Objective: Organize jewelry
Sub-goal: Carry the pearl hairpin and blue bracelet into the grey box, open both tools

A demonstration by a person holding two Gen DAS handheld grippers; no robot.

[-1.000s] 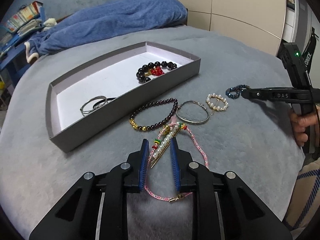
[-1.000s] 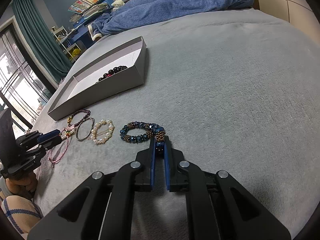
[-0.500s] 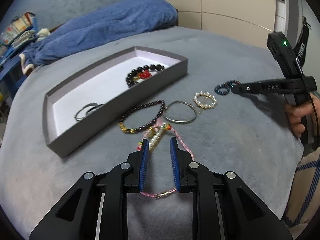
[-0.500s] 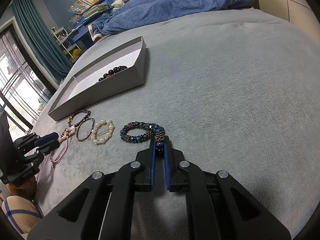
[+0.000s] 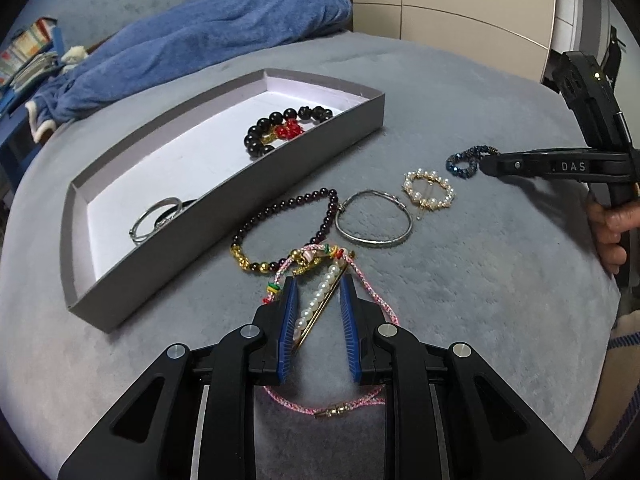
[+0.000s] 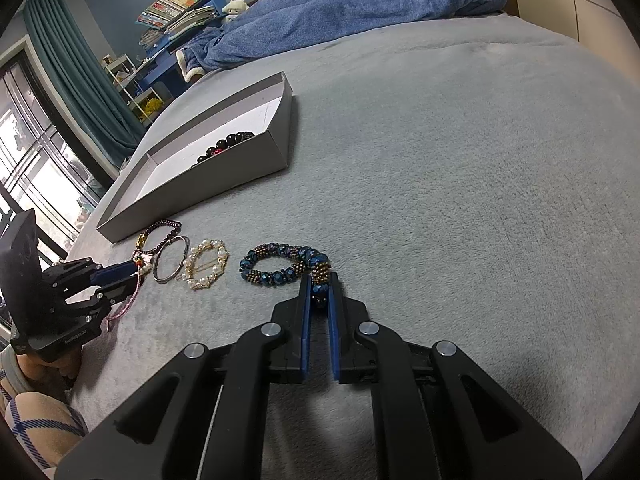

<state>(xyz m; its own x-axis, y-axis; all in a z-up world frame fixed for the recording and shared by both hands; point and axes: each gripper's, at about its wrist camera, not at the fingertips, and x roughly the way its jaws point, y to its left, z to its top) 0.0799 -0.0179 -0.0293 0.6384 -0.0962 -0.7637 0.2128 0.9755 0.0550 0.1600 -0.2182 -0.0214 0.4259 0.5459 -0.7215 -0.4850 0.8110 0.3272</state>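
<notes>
A grey open box (image 5: 240, 184) lies on the grey bed with a black bead bracelet (image 5: 276, 128) and silver bangles (image 5: 156, 216) inside. In front of it lie a dark red bead bracelet (image 5: 280, 206), a silver bangle (image 5: 372, 243), a pearl bracelet (image 5: 416, 196) and a pink cord (image 5: 376, 300). My left gripper (image 5: 318, 280) straddles a pearl hair clip (image 5: 316, 308) that lies slantwise on the cord. Its jaws are closing, with a gap still showing beside the clip. My right gripper (image 6: 320, 278) is shut on the near end of a blue bead bracelet (image 6: 276, 278) resting on the bed.
A blue blanket (image 5: 200, 40) is heaped behind the box. A person's hand (image 5: 612, 232) grips the right tool at the bed's right edge. Wardrobe doors (image 5: 460, 8) stand beyond. Shelves of books (image 6: 176, 4) and a curtained window (image 6: 64, 80) are far left.
The left gripper pulled back off the pearl clip, then came forward over it again with its jaws slightly narrower. The right gripper and blue bracelet have not moved.
</notes>
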